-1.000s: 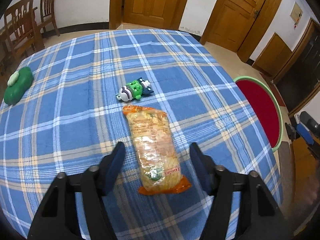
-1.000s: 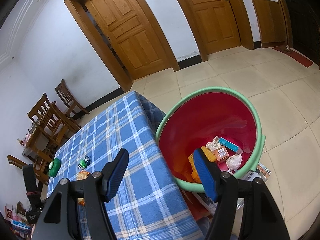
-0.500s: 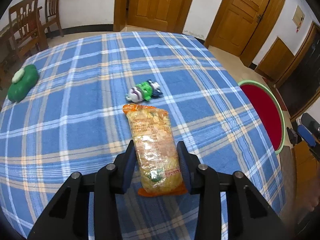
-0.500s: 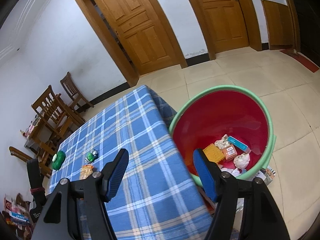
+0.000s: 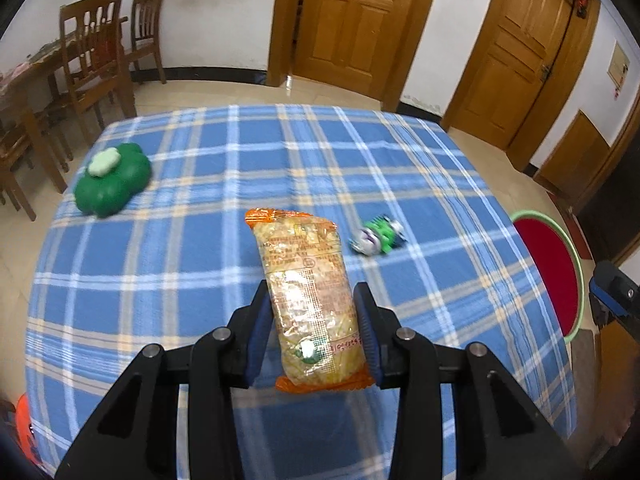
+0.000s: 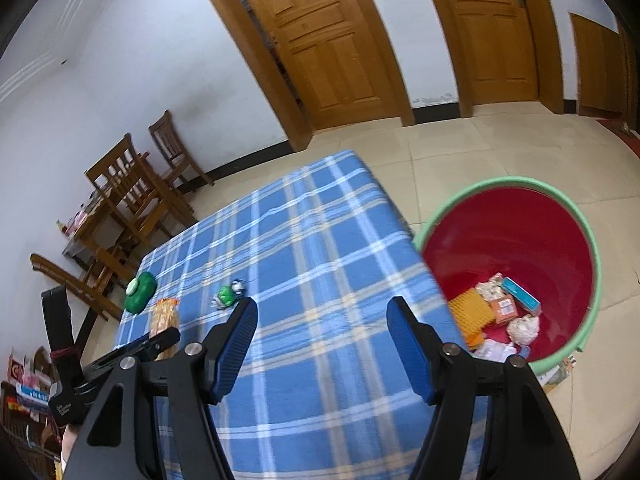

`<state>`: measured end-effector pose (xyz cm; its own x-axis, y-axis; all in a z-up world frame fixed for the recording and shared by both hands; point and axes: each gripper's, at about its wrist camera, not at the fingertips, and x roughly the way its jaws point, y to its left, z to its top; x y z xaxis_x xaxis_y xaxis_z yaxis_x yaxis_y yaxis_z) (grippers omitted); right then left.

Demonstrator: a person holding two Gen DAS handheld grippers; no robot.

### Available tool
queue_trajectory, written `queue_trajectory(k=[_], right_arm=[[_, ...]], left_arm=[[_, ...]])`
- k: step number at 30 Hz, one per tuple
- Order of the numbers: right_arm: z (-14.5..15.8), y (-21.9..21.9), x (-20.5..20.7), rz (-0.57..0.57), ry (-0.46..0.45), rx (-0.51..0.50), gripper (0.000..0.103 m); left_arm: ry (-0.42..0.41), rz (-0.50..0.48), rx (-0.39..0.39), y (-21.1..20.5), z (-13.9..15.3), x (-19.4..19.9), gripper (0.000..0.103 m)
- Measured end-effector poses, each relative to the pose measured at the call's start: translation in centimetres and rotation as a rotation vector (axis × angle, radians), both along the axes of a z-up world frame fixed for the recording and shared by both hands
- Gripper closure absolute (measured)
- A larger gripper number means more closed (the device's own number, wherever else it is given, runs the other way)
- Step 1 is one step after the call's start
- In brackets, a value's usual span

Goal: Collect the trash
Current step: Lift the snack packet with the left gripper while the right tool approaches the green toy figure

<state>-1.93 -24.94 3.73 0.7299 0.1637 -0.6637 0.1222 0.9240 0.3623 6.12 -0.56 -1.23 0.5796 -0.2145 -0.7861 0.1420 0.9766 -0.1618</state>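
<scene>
My left gripper [image 5: 314, 320] is shut on an orange-edged snack packet [image 5: 306, 280] and holds it lifted above the blue plaid table [image 5: 200, 264]. The packet also shows in the right wrist view [image 6: 165, 316], with the left gripper [image 6: 160, 338] behind it. My right gripper [image 6: 322, 336] is open and empty above the table's right part. A red tub with a green rim [image 6: 520, 236] stands on the floor right of the table and holds several pieces of trash [image 6: 504, 310]. Its rim shows in the left wrist view [image 5: 576, 264].
A small green and white toy [image 5: 378, 236] lies on the table right of the packet, also seen in the right wrist view [image 6: 229, 293]. A green clover-shaped object [image 5: 112, 182] sits at the far left. Wooden chairs [image 5: 100, 56] and doors [image 5: 352, 24] stand beyond.
My left gripper closed on the packet and lifted it off the table, tilting up. The right gripper swung left, staying open.
</scene>
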Motion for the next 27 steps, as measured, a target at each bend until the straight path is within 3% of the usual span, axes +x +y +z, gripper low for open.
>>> queue_trajectory(k=[10, 27], right_arm=[[0.2, 4.8, 3.2, 0.074, 0.016, -0.032, 0.033], [-4.4, 11.4, 9.7, 0.165, 0.099, -0.101, 0.033]], left_arm=[[-0.036, 0.069, -0.005, 3.5, 0.1, 2.5, 0.062], [-0.034, 0.163, -0.023, 7.1, -2.8, 4.5, 0.062]])
